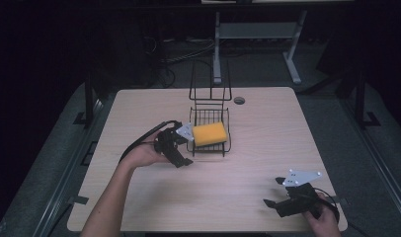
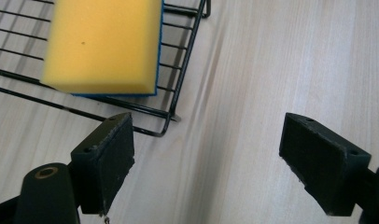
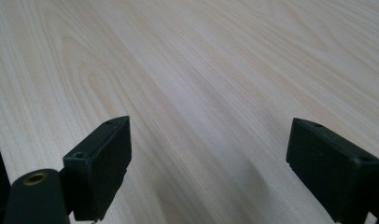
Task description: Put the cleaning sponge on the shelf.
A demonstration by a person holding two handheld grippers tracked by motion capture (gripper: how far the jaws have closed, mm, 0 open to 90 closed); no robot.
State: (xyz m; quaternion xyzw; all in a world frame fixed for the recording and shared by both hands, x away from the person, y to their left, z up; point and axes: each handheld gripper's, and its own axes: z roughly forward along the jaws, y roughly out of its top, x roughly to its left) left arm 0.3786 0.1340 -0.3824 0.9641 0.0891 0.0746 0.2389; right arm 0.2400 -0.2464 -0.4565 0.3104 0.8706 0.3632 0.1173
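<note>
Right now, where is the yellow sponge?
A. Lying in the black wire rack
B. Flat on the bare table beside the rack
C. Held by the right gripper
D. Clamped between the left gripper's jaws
A: the yellow sponge lies on the wires of the black wire rack, while the left gripper is open just short of it, jaws wide apart and holding nothing.

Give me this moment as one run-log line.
left gripper: open, beside wire rack | yellow sponge: lying in rack, not gripped | right gripper: open, over bare table near front right corner
</note>
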